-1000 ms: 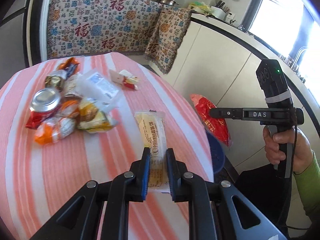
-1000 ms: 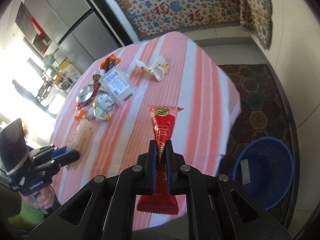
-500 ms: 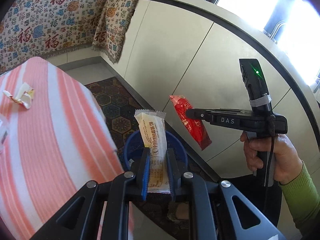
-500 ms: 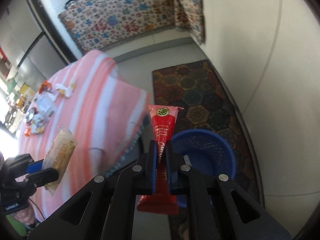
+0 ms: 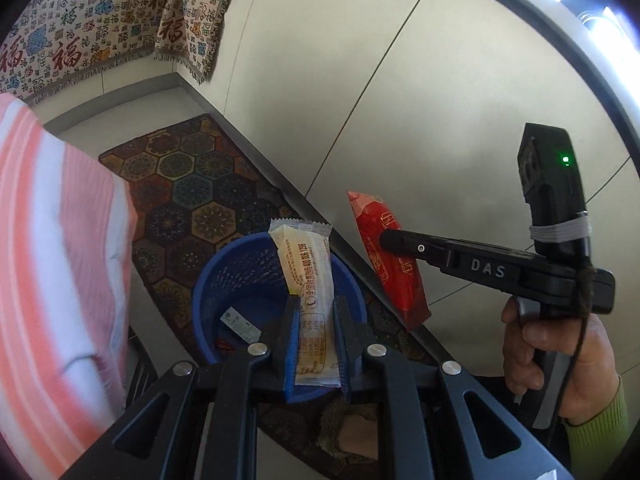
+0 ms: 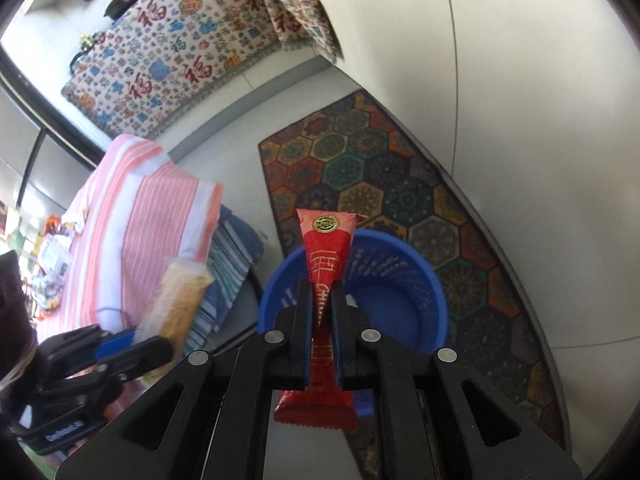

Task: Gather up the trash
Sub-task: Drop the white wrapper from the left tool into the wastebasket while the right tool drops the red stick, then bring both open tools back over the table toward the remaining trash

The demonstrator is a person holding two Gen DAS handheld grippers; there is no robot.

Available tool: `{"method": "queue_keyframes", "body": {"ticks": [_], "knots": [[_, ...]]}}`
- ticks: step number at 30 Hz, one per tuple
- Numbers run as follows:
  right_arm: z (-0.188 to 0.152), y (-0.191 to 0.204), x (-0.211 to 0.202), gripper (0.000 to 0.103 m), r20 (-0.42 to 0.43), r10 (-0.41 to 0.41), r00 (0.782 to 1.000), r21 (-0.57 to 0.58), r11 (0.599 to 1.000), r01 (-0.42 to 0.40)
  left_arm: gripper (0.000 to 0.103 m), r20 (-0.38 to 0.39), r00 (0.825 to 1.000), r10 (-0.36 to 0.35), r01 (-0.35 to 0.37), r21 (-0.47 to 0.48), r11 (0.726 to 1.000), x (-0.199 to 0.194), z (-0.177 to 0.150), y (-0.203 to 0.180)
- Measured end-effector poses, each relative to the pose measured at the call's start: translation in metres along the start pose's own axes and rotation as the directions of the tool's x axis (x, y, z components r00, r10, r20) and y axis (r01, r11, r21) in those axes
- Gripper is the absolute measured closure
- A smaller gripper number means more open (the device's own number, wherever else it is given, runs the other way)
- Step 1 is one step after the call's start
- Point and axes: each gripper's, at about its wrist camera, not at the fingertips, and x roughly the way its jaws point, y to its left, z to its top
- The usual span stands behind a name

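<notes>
My left gripper (image 5: 316, 312) is shut on a cream and yellow snack wrapper (image 5: 310, 276), which sticks up over the blue mesh bin (image 5: 224, 272) on the floor. My right gripper (image 6: 322, 298) is shut on a red snack wrapper (image 6: 326, 248), held above the same blue bin (image 6: 416, 280). In the left wrist view the right gripper (image 5: 390, 240) comes in from the right with the red wrapper (image 5: 394, 264) hanging beside the bin. In the right wrist view the left gripper (image 6: 140, 344) holds the cream wrapper (image 6: 180, 300) at lower left. A few scraps lie inside the bin.
The table with the pink striped cloth (image 6: 132, 216) stands left of the bin, with more wrappers (image 6: 52, 256) on its far side. A patterned rug (image 6: 384, 184) lies under the bin along the white cabinet wall (image 5: 400, 100). A hand in a green sleeve (image 5: 560, 356) grips the right handle.
Both grippers swung away from the table top and down toward the blue bin, each keeping its wrapper. The bin now sits right under both wrappers.
</notes>
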Motion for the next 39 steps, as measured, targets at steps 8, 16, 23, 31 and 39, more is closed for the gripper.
{"method": "queue_keyframes", "body": {"ticks": [8,16,23,31,39], "knots": [[0.003,-0.011,0.004,0.067,0.003,-0.026,1.0,0.04,0.999,0.025,0.049,-0.016,0.999,0.039,-0.04,-0.066,0.997,0.039,0.016,0.004],[0.002,0.012,-0.008,0.046,0.069,-0.119,0.991,-0.054,0.991,0.123,0.048,0.052,0.991,0.124,-0.124,0.005,0.992,-0.014,-0.011,0.0],[-0.007,0.069,-0.029,0.026,0.217,-0.099,0.971,-0.191,0.971,0.142,0.037,0.165,0.96,0.224,-0.227,-0.002,0.974,-0.095,-0.049,0.011],[-0.042,0.18,-0.03,0.018,0.293,0.014,0.956,-0.433,0.894,0.119,0.037,0.181,0.886,0.427,-0.42,-0.077,0.904,-0.174,-0.108,0.076],[-0.093,0.311,0.014,0.01,0.058,0.11,0.992,-0.551,0.832,-0.06,0.036,0.121,0.804,0.582,-0.555,-0.194,0.809,-0.243,-0.169,0.176]]}}
